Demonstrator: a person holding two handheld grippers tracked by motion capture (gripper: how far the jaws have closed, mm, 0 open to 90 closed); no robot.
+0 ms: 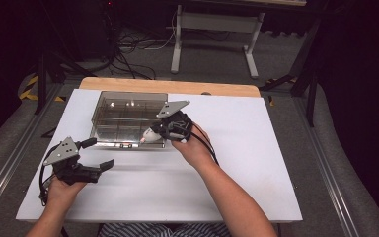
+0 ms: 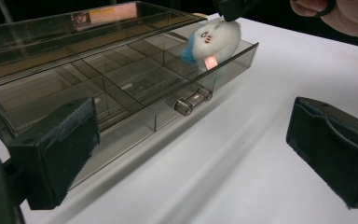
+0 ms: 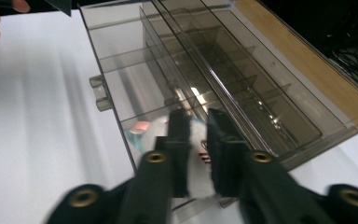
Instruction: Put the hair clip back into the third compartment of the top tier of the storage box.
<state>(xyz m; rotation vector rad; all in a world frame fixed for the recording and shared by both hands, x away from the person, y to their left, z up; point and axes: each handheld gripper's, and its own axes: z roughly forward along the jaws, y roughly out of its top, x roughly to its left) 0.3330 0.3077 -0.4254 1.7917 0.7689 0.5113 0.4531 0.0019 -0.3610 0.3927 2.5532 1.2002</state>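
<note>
The plush toy (image 2: 213, 41) looks fluffy white cloth, the drawer organiser (image 2: 121, 74) glossy smoked clear plastic, the table (image 1: 256, 163) matt white, probably laminate, wood-edged at twelve o'clock.

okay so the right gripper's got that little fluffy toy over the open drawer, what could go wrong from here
1. The right gripper pinches the white plush toy by a small part, so it might slip and bounce out onto the white table.
2. The toy hangs near the front wall of the clear drawer, by a corner, so it could land across the rim or a divider rather than in a compartment.
3. The left gripper stands open and apart from the drawer, so a nudge could slide it.
</note>
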